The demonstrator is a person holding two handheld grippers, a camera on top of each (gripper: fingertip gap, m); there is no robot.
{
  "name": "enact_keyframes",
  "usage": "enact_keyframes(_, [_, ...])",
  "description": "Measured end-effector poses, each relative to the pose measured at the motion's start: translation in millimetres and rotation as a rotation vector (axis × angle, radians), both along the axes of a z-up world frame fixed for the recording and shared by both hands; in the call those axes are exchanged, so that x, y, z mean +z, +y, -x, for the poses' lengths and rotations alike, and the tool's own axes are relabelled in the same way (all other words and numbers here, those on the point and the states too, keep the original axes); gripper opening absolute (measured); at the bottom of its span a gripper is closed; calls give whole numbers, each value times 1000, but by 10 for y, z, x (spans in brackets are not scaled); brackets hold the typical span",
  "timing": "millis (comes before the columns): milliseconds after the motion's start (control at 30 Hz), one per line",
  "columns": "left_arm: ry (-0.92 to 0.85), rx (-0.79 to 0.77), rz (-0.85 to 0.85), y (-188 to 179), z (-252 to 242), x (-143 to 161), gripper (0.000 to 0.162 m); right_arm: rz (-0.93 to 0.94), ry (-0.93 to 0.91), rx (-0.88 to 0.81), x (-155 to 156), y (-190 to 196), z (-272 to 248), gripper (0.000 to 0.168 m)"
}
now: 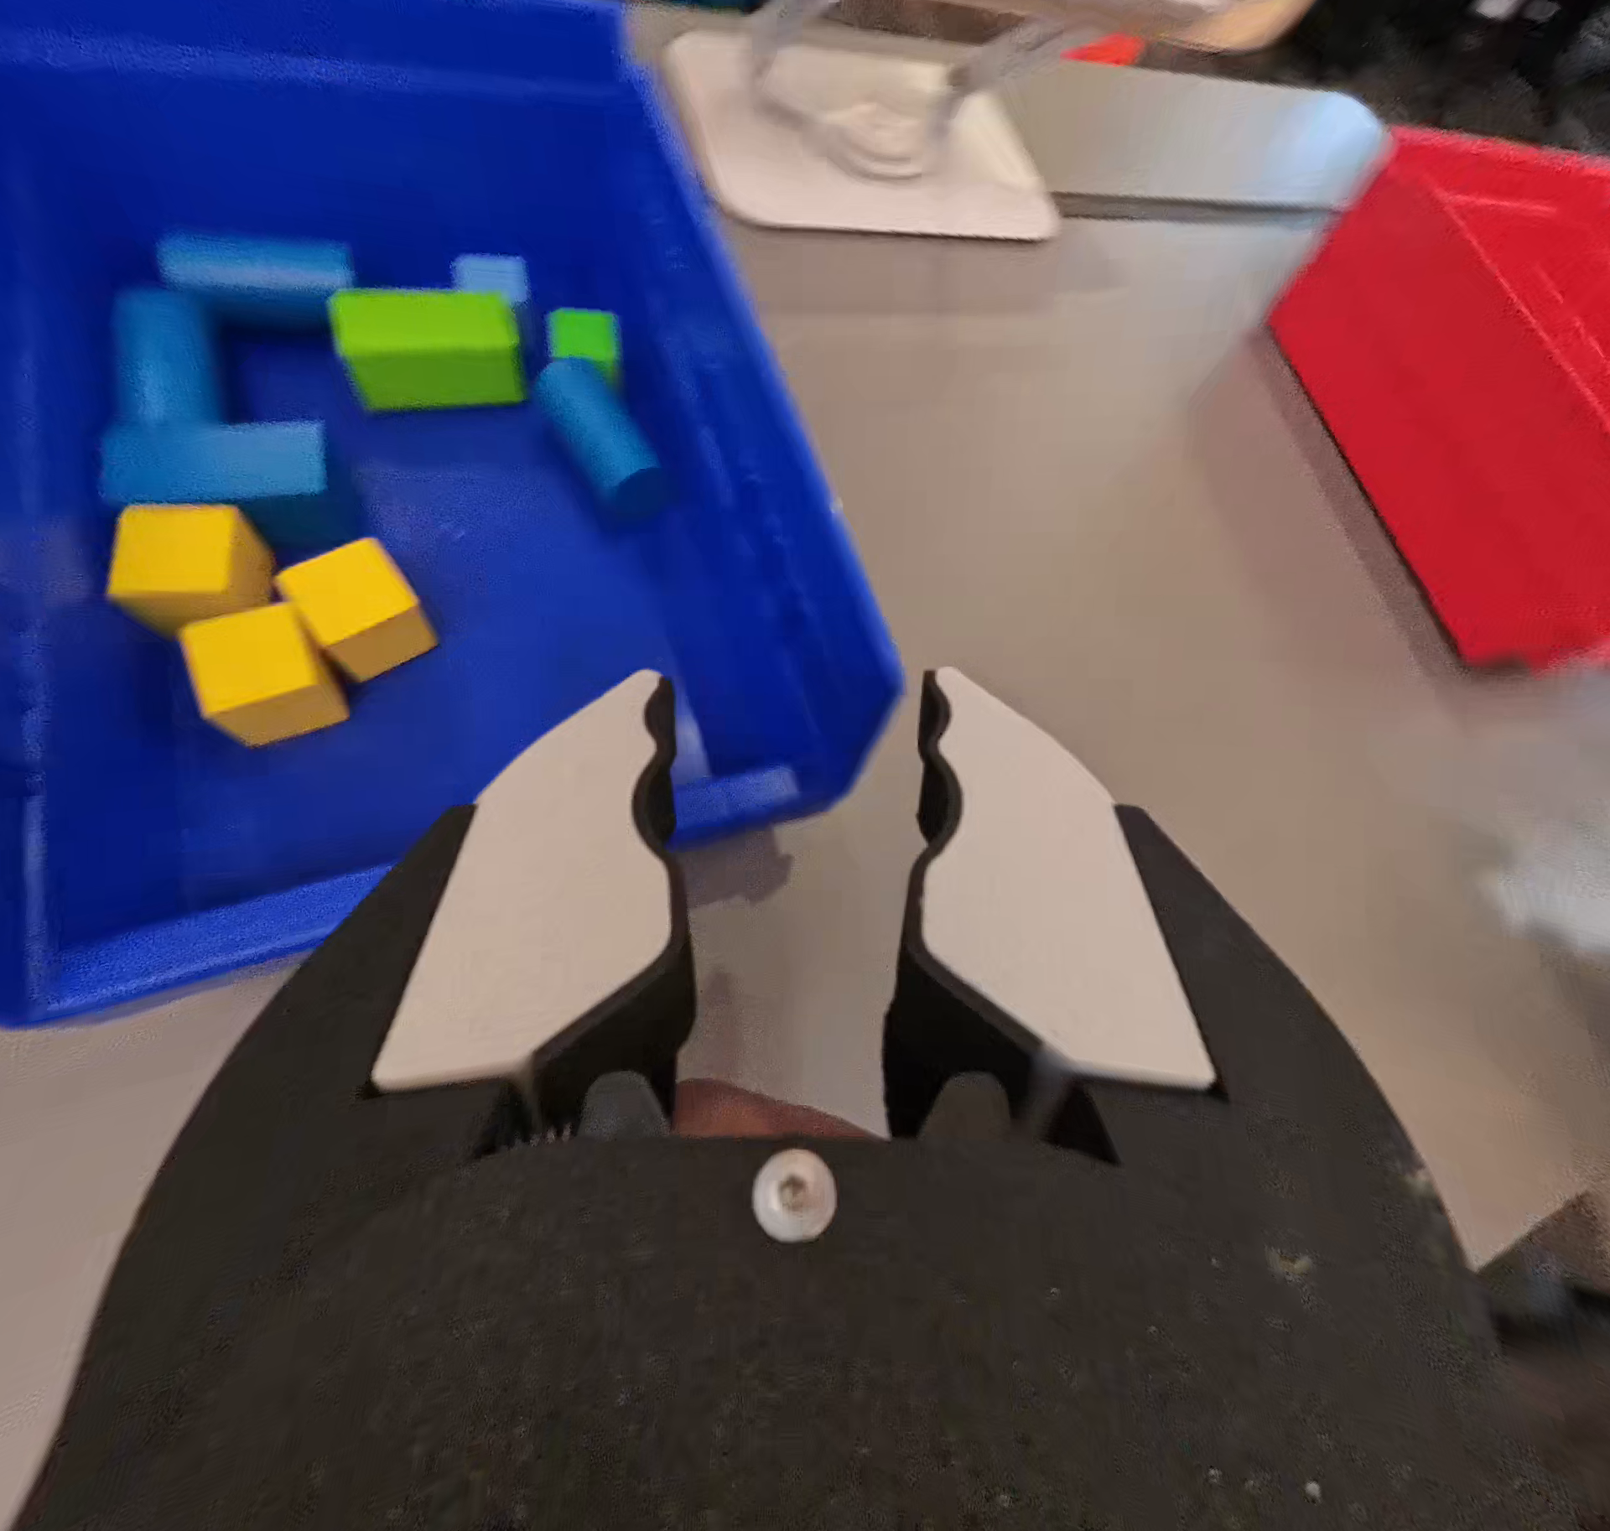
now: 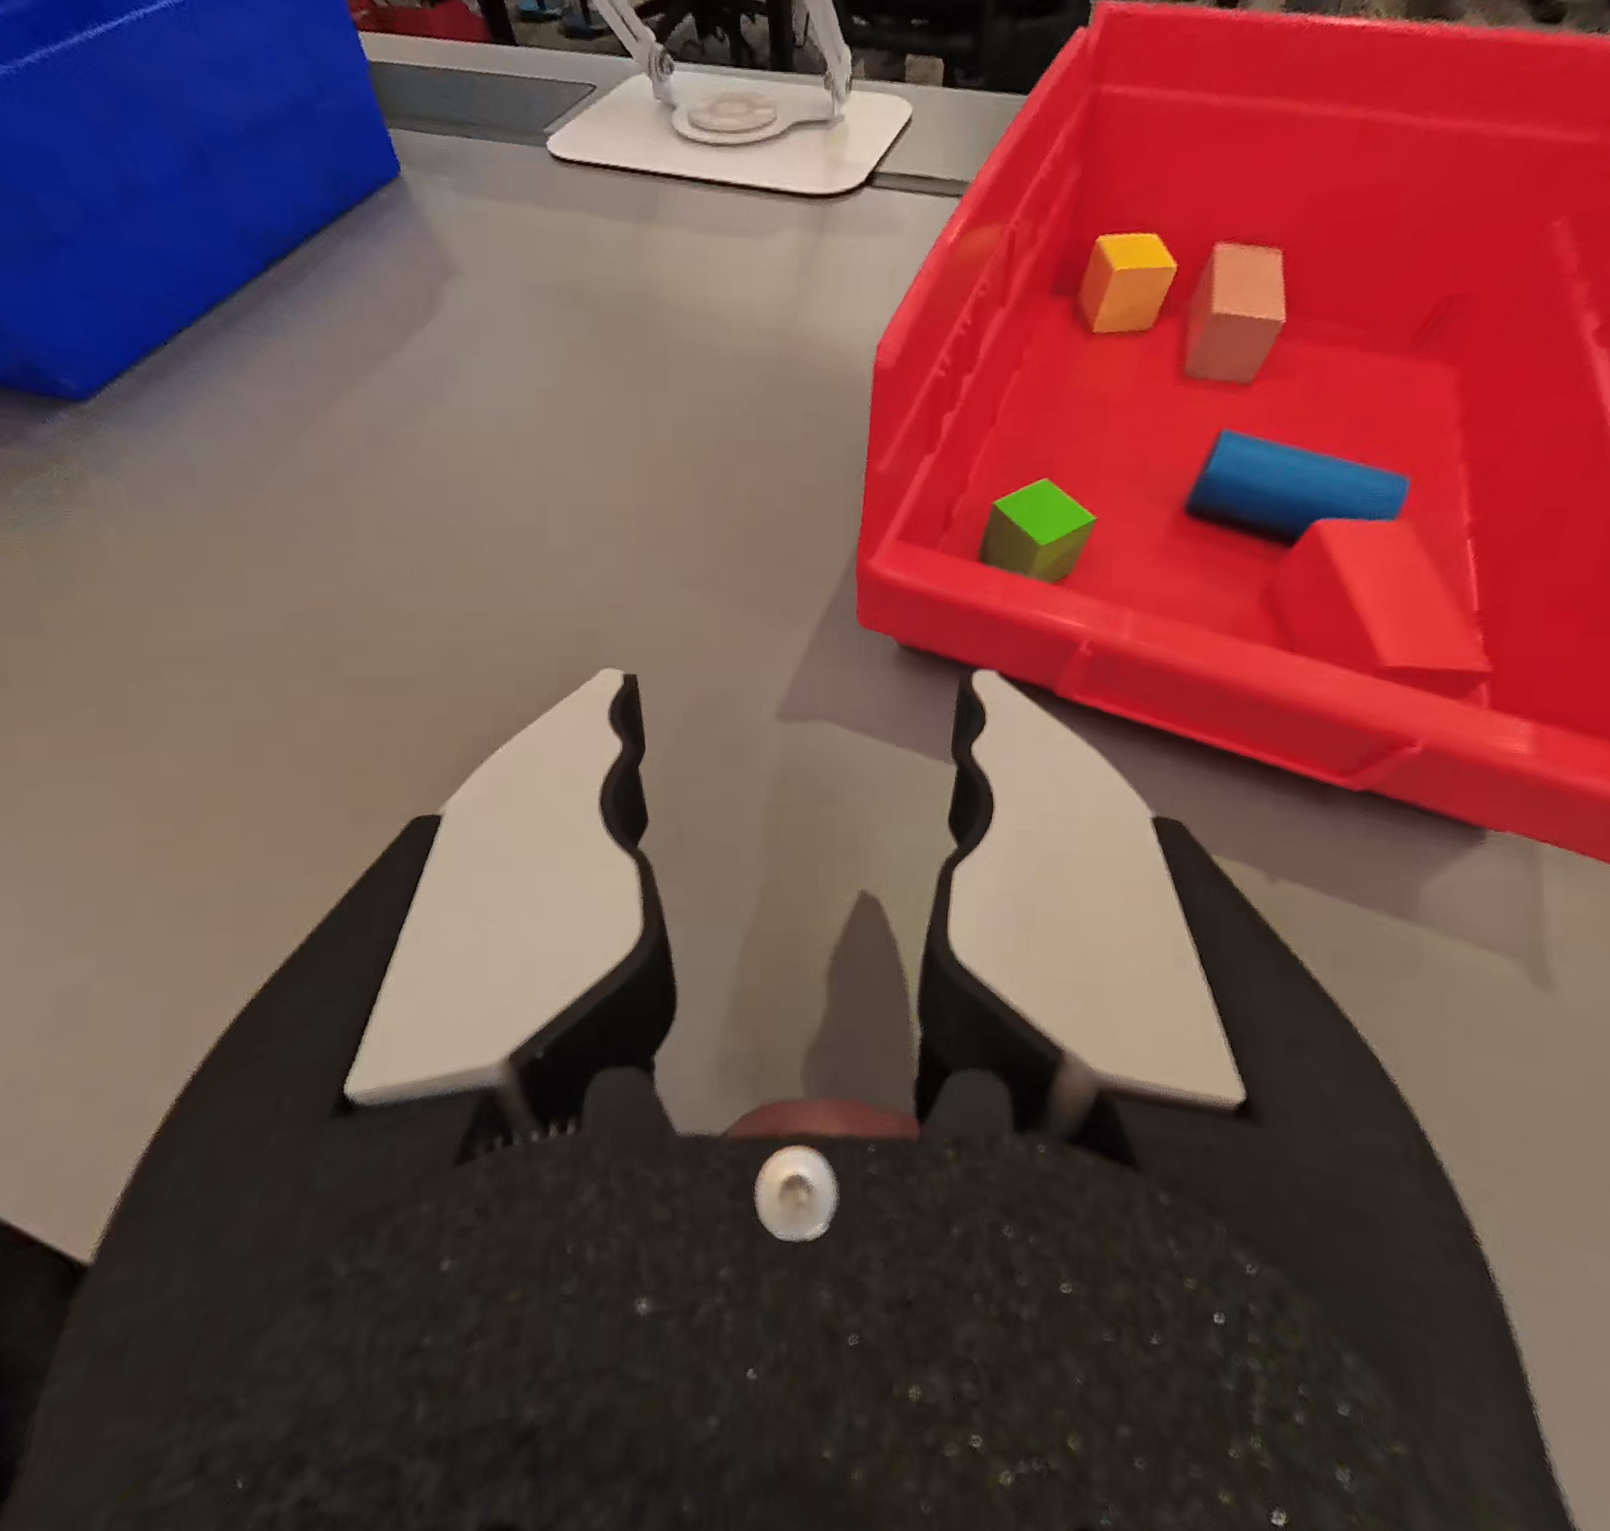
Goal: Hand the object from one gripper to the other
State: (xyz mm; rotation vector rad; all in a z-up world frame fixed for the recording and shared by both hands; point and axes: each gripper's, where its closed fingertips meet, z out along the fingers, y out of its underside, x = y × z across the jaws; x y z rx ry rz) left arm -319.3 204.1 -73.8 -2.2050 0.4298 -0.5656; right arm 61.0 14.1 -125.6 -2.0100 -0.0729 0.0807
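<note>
Left gripper [image 1: 797,688] sits low centre in its wrist view, jaws parted with a clear gap, nothing between them, grey table [image 1: 1002,531] showing through. Its left finger overlaps the near corner of the blue bin [image 1: 740,409], which fills the 10 o'clock area. Inside the bin, near to far: three yellow cubes [image 1: 261,609] clustered and touching, a blue cylinder [image 1: 601,444] lying at 1 o'clock of them, a big green block [image 1: 427,348], a small green cube [image 1: 584,335] just beside the cylinder's far end, and several blue bars [image 1: 218,461] around 11 o'clock. Image blurred, edges soft.

Right gripper [image 2: 797,688] also spread apart and empty, over bare table. Red bin [image 2: 958,409] at 2 o'clock, close to the right fingertip but apart. In it, near to far: red wedge-like block [image 2: 1376,601], green cube [image 2: 1037,531] at the near-left corner, blue cylinder [image 2: 1289,487] touching the wedge, then tan block [image 2: 1237,313] and orange-yellow cube [image 2: 1128,283] side by side at the back.

Neither claw holds a block; which block is the handover object, cannot tell.

Farthest: white stand base [image 2: 732,130] at 12 o'clock.
</note>
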Motion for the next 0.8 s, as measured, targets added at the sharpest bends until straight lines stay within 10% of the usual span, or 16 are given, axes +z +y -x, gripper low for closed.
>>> enact_keyframes(400, [103,154,589,1363,-231,-747,56,69,-23,78,-138,26,293,76])
enact_keyframes(800, [366,128,604,1622,-99,-1134,34,77,-48,90,-136,-2,211,76])
